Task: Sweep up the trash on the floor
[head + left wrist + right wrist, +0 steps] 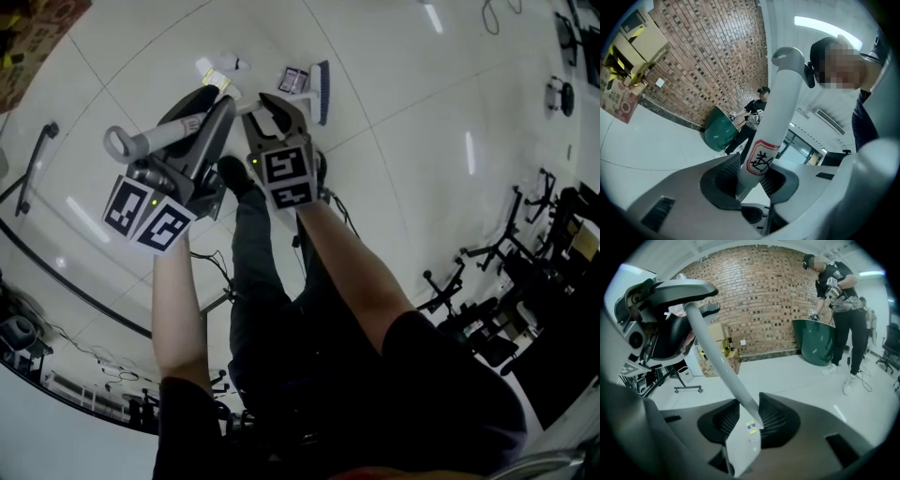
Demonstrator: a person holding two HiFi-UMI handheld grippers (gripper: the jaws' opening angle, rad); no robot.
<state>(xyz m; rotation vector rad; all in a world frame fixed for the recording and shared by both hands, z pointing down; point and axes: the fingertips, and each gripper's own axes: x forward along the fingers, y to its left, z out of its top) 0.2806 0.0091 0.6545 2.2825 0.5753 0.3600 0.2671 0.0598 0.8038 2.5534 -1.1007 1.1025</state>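
My left gripper [214, 111] [752, 180] is shut on a thick white handle [780, 108] with a red-bordered label [761, 159]; its loop end [117, 142] sticks out to the left. My right gripper [272, 111] [745, 420] is shut on a slim pale shaft [717, 357] that widens into a flat part with a small sticker and rises toward the left gripper. Whether both hold one tool I cannot tell. A blue-bristled brush head [322, 91] shows just beyond the right gripper. On the floor lie a white piece with a yellow label [217, 77] and a small packet [293, 79].
Another person [841, 310] stands by a green bin [815, 345] at the brick wall [708, 61]. Cardboard boxes [719, 350] and a small wheeled stand [686, 380] sit along that wall. Office chairs [487, 281] crowd the right, and a dark rail [33, 169] runs at the left.
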